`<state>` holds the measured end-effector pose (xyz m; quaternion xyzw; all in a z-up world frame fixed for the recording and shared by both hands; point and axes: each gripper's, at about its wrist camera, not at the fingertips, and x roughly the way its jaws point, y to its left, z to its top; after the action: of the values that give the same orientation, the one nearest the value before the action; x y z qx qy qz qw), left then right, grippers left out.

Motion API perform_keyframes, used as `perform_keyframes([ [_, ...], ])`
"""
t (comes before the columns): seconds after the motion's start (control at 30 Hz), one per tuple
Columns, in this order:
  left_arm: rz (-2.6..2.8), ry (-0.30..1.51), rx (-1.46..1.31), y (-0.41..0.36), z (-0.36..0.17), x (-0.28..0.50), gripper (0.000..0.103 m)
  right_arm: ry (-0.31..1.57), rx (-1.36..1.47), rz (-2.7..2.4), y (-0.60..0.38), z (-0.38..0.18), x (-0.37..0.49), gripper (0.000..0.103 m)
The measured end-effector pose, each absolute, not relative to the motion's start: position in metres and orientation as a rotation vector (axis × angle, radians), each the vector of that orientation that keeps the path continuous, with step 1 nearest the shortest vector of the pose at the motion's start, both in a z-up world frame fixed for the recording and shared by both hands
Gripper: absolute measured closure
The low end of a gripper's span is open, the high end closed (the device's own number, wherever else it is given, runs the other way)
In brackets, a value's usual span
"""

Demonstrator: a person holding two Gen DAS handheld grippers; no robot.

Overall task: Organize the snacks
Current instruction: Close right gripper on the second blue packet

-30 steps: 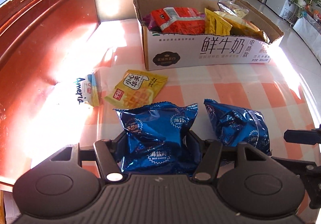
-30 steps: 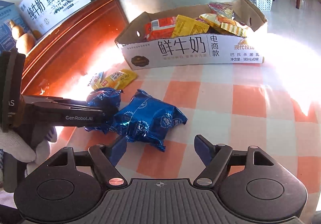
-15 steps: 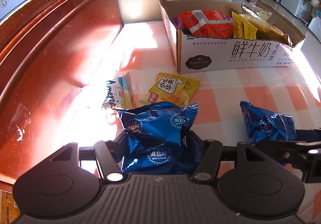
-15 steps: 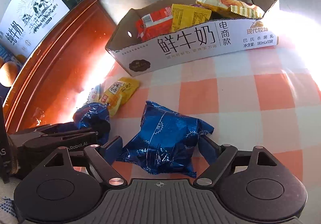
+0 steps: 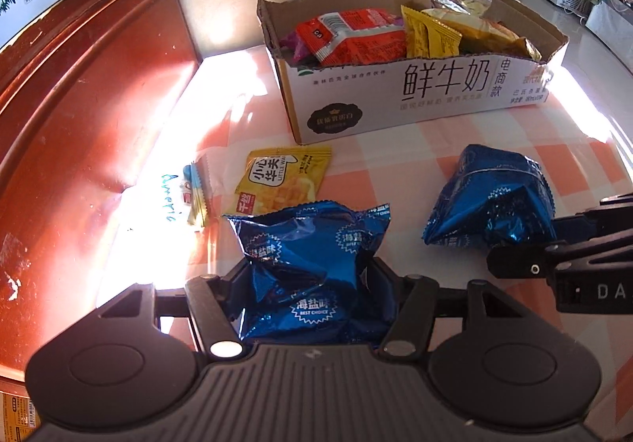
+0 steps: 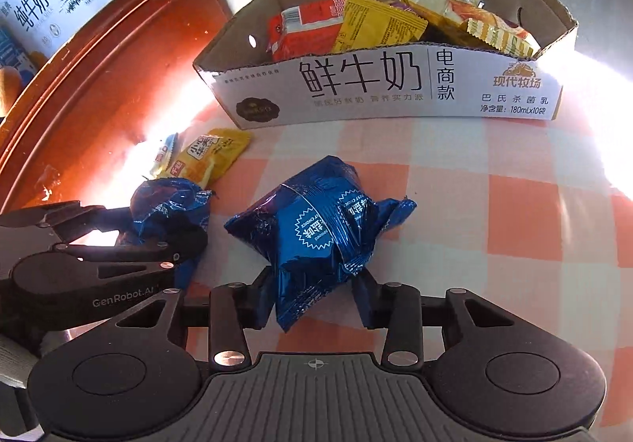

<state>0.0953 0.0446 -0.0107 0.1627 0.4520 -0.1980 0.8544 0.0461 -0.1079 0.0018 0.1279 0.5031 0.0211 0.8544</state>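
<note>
Right wrist view: blue bag (image 6: pixel 320 228) pinched by right hand-held gripper (image 6: pixel 316 293), jaws just closed; frame centre. Second blue bag (image 5: pixel 316 272) pinched by left hand-held gripper (image 5: pixel 312 283).

Foil, card and wood under my tongs

My crinkled glossy blue foil snack bags (image 5: pixel 316 268) (image 6: pixel 316 228), matt corrugated cardboard box (image 5: pixel 415 101), polished red-brown wooden rim (image 5: pixel 79 93).

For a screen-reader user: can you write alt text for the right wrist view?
The right tongs are shut on a crumpled blue snack bag over an orange-checked tablecloth. At left, the left tongs hold a second blue bag; behind stands an open milk carton box full of snacks.
</note>
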Motion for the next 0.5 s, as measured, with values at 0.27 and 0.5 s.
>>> perform_keyframes([
  [0.27, -0.423, 0.946, 0.362, 0.037, -0.012, 0.096, 0.043, 1.102, 0.150, 0.094, -0.111, 0.011, 0.041, 0.031],
  [0.5, -0.422, 0.945, 0.374, 0.036, -0.013, 0.097, 0.043, 1.006, -0.212, 0.285, -0.094, 0.024, 0.044, 0.016],
])
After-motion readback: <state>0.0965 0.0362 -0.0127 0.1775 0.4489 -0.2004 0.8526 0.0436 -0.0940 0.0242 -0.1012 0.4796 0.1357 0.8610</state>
